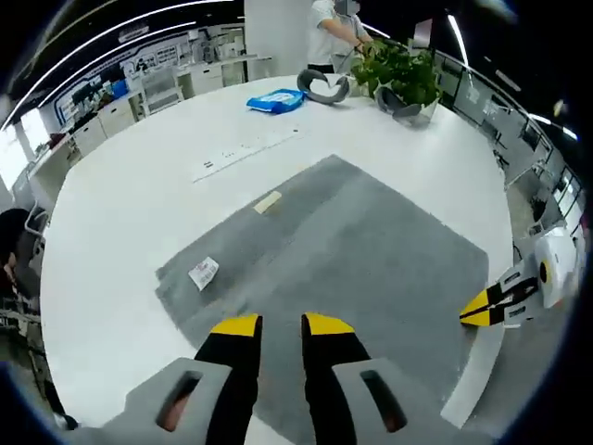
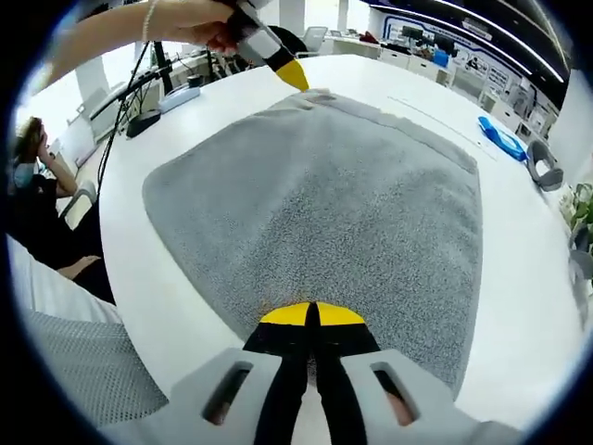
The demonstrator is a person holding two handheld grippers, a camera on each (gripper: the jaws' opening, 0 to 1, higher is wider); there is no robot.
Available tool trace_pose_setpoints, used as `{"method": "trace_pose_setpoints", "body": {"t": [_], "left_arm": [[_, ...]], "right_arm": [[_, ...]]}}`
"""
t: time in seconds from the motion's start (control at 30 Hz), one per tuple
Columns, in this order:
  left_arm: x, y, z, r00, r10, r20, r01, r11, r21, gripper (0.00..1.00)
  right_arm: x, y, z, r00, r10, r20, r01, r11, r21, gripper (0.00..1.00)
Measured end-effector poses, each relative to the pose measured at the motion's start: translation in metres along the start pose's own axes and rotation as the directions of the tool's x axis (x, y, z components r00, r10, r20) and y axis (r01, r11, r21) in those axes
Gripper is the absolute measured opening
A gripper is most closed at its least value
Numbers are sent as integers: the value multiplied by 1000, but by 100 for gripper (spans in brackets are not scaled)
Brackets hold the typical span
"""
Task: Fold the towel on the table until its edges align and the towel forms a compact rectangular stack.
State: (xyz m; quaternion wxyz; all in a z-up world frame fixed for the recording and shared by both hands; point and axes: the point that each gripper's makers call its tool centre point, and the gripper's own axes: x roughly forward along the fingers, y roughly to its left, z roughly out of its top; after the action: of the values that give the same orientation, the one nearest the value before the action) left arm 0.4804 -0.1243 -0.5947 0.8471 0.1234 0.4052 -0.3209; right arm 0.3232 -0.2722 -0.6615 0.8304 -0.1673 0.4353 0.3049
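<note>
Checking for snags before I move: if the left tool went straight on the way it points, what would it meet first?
Most likely the grey towel itself. The left tool hangs open above the towel's near edge, aimed across the cloth; the white label lies off to one side. Height above the cloth is unclear.

Open-plan office, big white table (image 1: 130, 213), rows of desks (image 1: 176, 83), potted plant (image 1: 400, 72), ceiling strip lights

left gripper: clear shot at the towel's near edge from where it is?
Probably yes. The left gripper hangs open above the grey towel, nothing lying between its jaws and the cloth; the white tag sits off to one side.
</note>
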Motion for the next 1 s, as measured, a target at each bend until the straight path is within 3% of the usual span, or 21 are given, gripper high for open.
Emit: {"method": "trace_pose_setpoints", "body": {"t": [0.03,0.2,0.33,0.4,0.57,0.77,1.0], "left_arm": [[-9,-13,-8,1000,-14,23,15,1000,-13,20],[-31,-41,-28,995,-32,97,35,999,-28,21],[-45,-63,-48,990,-47,137,49,999,-8,21],[-51,-87,-66,985,-91,147,94,995,-14,21],[-58,-118,-98,980,-113,167,116,993,-8,23],[-66,-131,-119,978,-129,164,120,991,65,31],[-63,-126,-138,983,-125,133,122,992,29,35]], "right_arm": [[-1,0,0,1000,23,-8,-23,1000,10,0],[-5,2,-1,995,95,-32,-96,994,-48,0],[-12,3,2,989,145,-7,-145,987,-75,3],[-21,-1,3,985,174,8,-173,983,-68,4],[-36,-10,-2,978,208,19,-206,976,-76,17],[-45,-25,-26,983,182,-23,-183,975,-123,23],[-47,-38,-51,985,147,-91,-159,976,-145,25]]}}
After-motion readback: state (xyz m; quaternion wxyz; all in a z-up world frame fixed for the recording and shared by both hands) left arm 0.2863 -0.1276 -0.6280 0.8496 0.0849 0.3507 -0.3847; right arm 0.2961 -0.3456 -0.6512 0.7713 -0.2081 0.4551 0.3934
